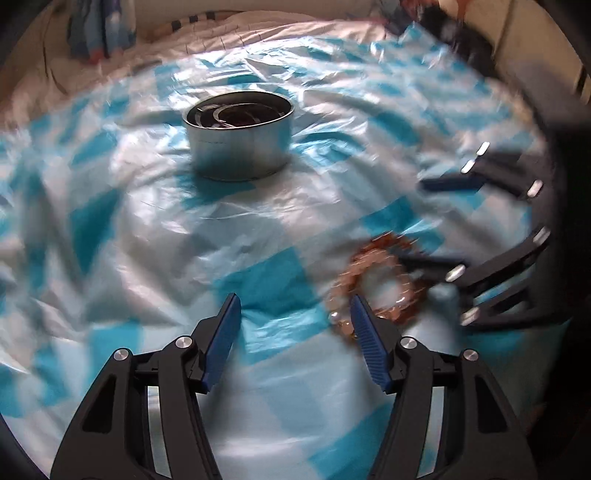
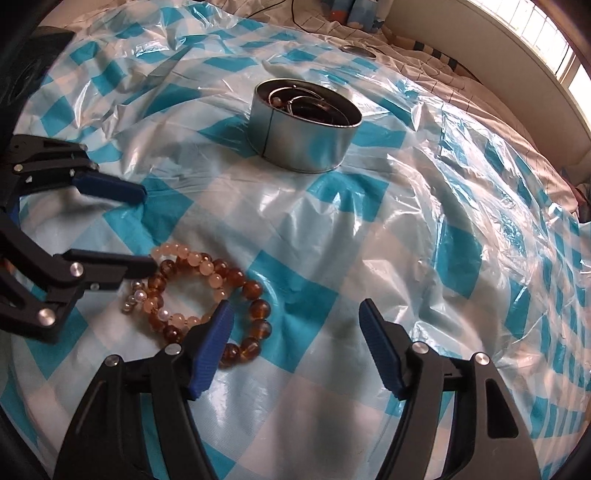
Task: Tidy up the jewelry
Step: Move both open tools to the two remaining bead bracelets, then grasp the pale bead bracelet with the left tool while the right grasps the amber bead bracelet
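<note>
A pile of bead bracelets (image 2: 207, 291), amber and pale pink with a few pearls, lies on the blue-and-white checked plastic sheet (image 2: 369, 229). It also shows, blurred, in the left wrist view (image 1: 380, 284). A round metal tin (image 2: 304, 123) with rings and beads inside stands farther back; it shows in the left wrist view too (image 1: 240, 136). My left gripper (image 1: 293, 304) is open and empty, its right finger over the bracelets' edge. My right gripper (image 2: 295, 310) is open and empty, its left finger just over the bracelets. Each gripper shows in the other's view: the left (image 2: 146, 229), the right (image 1: 424, 221).
The sheet covers a bed with rumpled pale bedding (image 2: 461, 74) behind it. A round metal lid (image 2: 358, 51) lies beyond the tin. A window (image 2: 546, 40) is at the right. Blue patterned fabric (image 1: 99, 29) lies at the back.
</note>
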`<state>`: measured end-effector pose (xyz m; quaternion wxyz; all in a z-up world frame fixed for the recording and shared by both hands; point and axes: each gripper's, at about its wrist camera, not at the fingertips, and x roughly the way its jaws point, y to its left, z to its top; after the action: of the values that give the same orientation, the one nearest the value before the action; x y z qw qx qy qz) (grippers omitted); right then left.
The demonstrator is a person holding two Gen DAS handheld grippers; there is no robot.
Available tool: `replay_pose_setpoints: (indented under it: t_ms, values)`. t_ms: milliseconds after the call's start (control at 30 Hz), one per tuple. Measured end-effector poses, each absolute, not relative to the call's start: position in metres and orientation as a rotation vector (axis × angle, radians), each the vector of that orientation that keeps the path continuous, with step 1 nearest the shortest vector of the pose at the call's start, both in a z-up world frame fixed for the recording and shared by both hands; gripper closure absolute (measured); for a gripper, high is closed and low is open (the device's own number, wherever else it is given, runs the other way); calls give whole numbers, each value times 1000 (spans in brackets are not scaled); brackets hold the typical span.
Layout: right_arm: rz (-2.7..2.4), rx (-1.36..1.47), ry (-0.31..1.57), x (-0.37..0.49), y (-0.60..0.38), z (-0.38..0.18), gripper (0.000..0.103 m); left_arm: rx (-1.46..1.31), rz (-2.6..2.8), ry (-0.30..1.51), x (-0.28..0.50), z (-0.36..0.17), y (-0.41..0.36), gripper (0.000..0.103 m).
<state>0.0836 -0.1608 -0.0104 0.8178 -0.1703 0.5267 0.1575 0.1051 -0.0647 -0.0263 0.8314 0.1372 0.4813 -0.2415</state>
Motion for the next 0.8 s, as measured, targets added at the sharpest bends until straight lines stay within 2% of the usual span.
replay_pose_setpoints:
  t_ms: [100,300,467,500,533,633,800]
  values:
    - [330,-361,1125,85,-163,-10,34,435,-396,975,102,-26,-62,44]
    - [353,-356,1106,83,-161,-6,34,277,-491,1006,108,-19,-52,44]
    - [416,-285,1099,82,-161,-2,35,338,-550,993,97,-28,-71,44]
    - [431,-259,1102,82,-161,-1,38,336,-558,991,95,-28,-73,44]
    - [440,-246,1106,83,-162,-1,48,333,-561,991,95,-28,-74,47]
    - [456,-252,1111,82,-158,-2,60,317,-565,994,96,-28,-71,57]
    - [472,-283,1129,79,-152,-11,65,328,-573,993,97,-29,-72,67]
